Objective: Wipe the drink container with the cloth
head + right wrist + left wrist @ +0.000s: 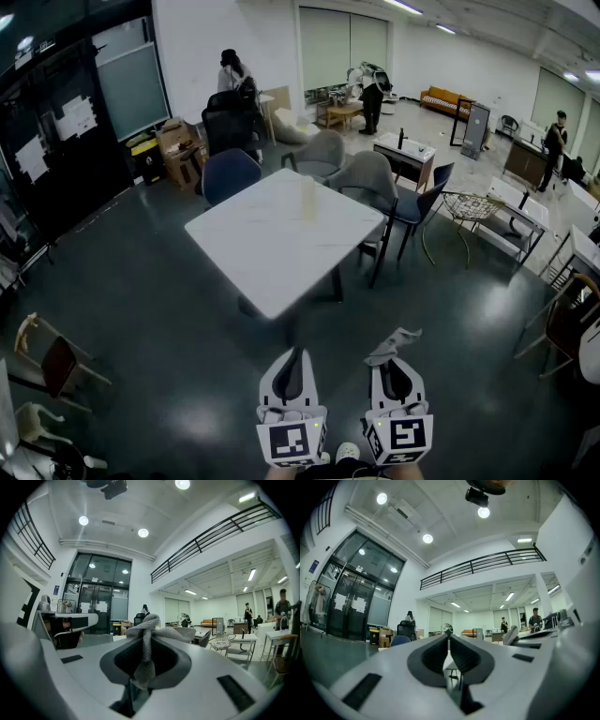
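The right gripper (143,641) has its jaws closed on the cloth (146,634). A grey strip runs down between the pads, and a knotted bunch sticks out past the tips and flops to both sides. This leaves a soft wad ahead of the jaws, probably the part meant to rub the container, so the hard tips need not touch it.

The left gripper (448,638) has its jaws pressed together with nothing between them. It looks free to steady the container while the other wipes, though it would have to open first.

Both grippers are held low and side by side, jaws pointing forward. This reads as a carrying pose, not a working one.

The container (307,199), a pale translucent cup, stands upright on the table (253,253). It is well ahead of both sets of jaws, nearly straight out from the left pair and off to the left of the right pair's line, with bare floor between. Nothing touches it, so wiping has not begun. My judgement is that the step in hand is the approach to the table.
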Motion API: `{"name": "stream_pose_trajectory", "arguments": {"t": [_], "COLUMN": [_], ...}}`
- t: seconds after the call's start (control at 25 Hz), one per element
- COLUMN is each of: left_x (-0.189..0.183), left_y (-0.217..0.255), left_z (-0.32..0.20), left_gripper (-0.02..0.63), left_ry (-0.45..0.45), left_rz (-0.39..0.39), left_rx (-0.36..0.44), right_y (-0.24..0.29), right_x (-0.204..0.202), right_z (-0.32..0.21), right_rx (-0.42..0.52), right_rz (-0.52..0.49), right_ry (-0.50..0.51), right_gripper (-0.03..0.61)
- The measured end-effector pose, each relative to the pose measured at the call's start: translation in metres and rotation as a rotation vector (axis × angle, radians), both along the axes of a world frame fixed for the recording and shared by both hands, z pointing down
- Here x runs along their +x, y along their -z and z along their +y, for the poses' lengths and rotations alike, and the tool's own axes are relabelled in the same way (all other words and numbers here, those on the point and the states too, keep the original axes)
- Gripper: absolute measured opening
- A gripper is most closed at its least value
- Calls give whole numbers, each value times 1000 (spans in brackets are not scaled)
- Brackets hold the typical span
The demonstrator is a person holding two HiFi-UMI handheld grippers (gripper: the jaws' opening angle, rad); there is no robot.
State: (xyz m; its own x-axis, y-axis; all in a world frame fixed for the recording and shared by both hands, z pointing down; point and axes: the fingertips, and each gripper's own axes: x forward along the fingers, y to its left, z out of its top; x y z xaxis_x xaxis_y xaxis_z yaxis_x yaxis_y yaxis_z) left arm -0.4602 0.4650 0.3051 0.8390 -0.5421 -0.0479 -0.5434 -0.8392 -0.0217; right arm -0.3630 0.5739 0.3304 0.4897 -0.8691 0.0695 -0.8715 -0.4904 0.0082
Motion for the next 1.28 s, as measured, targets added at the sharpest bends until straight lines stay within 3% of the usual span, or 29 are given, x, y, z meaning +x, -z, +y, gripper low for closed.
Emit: {"name": "stream_pose_trajectory", "arguments": {"t": [0.6, 1.28], "left_x": [8, 78], "left_y": [-9, -21], "left_z": [5, -7], "left_gripper": [23, 23], "left_ry": [-6, 63], "left_rz": [-12, -18], "left_rx": [-27, 1], "right_y": [-12, -23], "right_x": [6, 80], "right_z": [4, -13], "right_rx": [6, 7], "right_rz": [-30, -31], "right_ry": [-1, 70], "right_gripper": [51, 51]}}
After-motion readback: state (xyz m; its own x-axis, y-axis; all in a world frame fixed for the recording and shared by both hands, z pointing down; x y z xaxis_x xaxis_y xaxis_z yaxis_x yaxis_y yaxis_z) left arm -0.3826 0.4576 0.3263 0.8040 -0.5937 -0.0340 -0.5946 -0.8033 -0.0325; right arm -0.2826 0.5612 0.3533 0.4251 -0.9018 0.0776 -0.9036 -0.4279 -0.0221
